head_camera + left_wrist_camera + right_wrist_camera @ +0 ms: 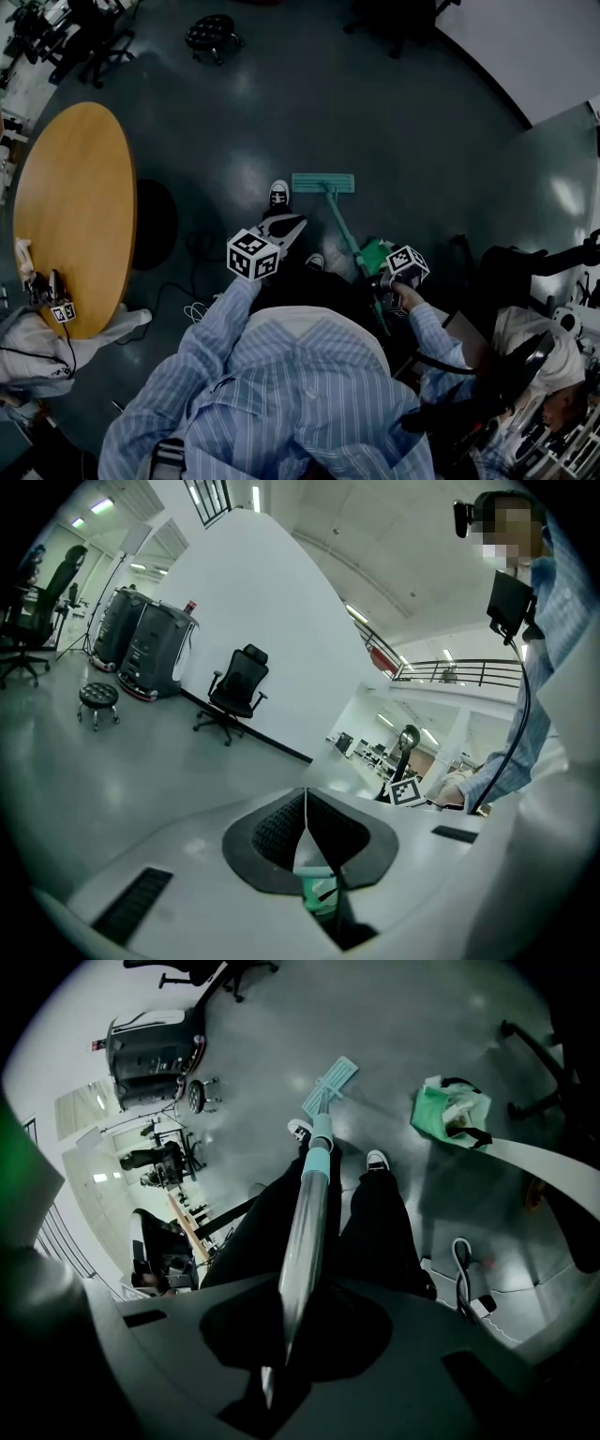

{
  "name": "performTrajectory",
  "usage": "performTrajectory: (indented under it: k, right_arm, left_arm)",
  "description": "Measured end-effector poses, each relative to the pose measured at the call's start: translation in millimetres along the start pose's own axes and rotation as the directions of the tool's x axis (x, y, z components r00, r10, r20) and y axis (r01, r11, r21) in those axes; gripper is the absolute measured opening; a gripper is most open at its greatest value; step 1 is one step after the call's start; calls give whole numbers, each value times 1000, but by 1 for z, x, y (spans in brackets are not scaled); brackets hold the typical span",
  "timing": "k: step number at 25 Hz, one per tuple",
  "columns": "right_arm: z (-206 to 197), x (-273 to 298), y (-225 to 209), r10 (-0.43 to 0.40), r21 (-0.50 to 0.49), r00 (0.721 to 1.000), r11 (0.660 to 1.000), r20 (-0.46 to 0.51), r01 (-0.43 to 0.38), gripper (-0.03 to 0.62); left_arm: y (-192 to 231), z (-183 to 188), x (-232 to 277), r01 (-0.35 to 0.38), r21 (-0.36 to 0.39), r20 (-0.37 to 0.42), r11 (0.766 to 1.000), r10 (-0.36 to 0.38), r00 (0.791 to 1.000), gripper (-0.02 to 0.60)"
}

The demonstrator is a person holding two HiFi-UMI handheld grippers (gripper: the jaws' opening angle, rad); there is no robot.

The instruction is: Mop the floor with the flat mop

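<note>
The flat mop's teal head [323,183] lies flat on the dark floor just ahead of my feet. Its handle [349,242] slants back to my right gripper [398,274], which is shut on it. In the right gripper view the silver handle [307,1232] runs out from between the jaws of the right gripper [281,1335] down to the mop head [330,1082]. My left gripper [284,228] is held out in front of my body, away from the mop. Seen in its own view, the left gripper [305,817] has its jaws together, with a small green bit at their base.
A green bag [375,251] sits on the floor beside the handle. To the left stands a round wooden table [75,206], with cables [192,309] on the floor near it. A stool [211,36] stands far ahead, an office chair [234,686] by the wall, and equipment at the right.
</note>
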State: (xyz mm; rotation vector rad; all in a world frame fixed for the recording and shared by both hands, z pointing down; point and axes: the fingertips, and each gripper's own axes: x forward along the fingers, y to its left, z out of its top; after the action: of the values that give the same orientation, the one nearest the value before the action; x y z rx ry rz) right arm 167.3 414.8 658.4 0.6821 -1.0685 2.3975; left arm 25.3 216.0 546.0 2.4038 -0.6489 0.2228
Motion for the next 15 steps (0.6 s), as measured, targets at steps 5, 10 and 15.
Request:
performTrajectory:
  k: [5,10,15]
  right_arm:
    - [34,-1,30,-1,-5,1000,1000,0,1,60]
    - [78,-1,63,-23,-25,1000,999,-19,23,60]
    - [129,-4,108,-39,-31,999,999,-32,38,60]
  left_arm:
    - [23,12,8,0,-48,-5,999,-1,1000,9]
    - [58,30,21,-16,-78,-20,997,14,1000,9]
    - [102,56,34,-41,-88,-29,995,39,999,9]
